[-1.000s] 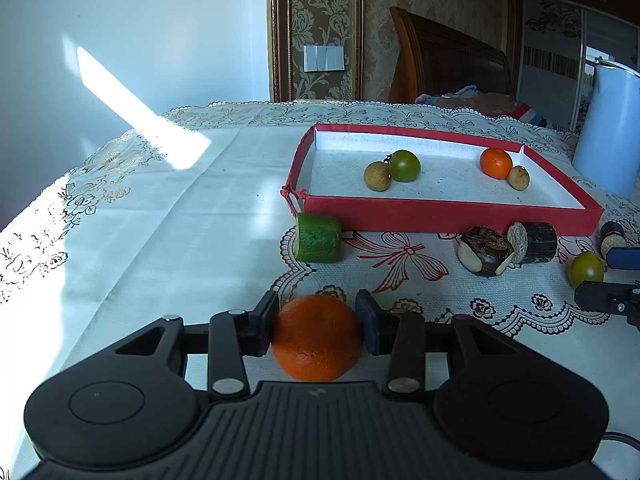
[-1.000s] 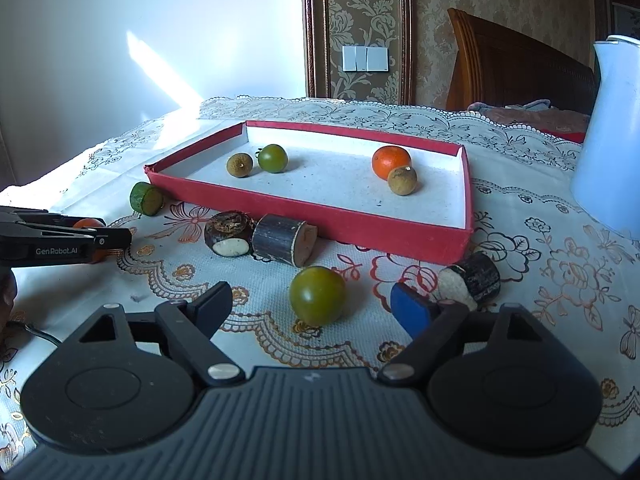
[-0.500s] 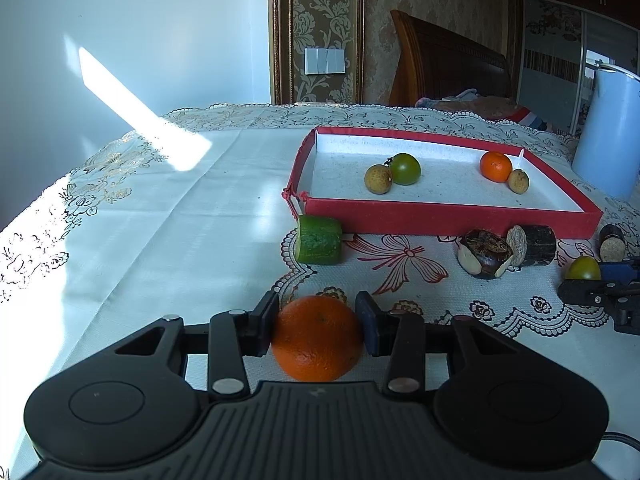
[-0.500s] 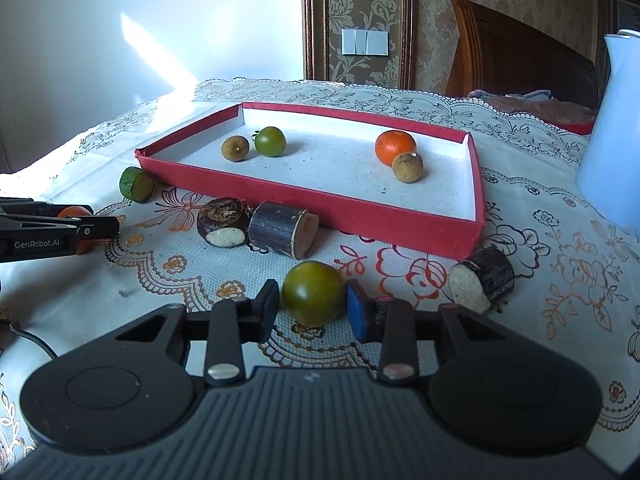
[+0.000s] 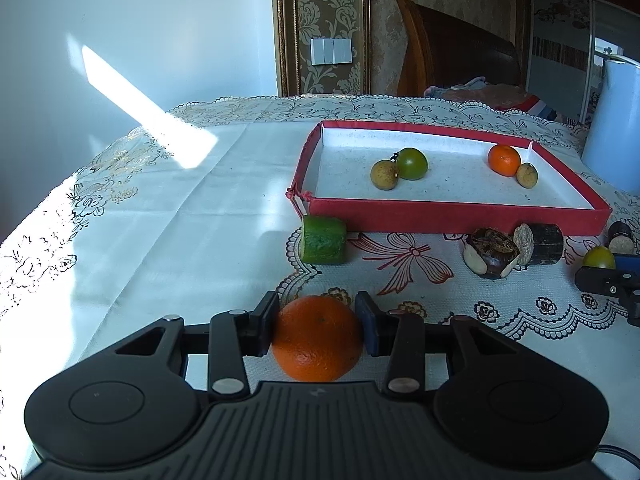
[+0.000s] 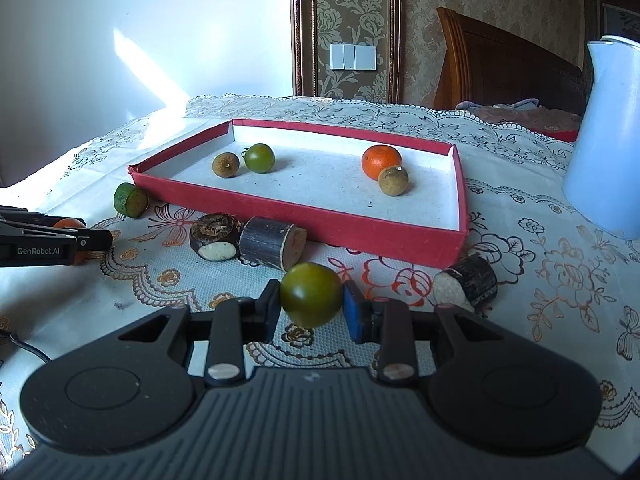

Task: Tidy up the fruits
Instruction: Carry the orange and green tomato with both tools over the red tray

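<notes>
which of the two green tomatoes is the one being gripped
The green tomato outside the red tray, pinched by the right gripper. The other green tomato sits inside the tray beside a longan.

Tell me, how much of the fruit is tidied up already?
About half. Four fruits sit in the red tray: two longans, a green tomato and a small orange. In hand: the left gripper clamps an orange, and the right gripper clamps a green tomato. Left on the tablecloth: a cucumber piece and dark chunks by the tray.
</notes>
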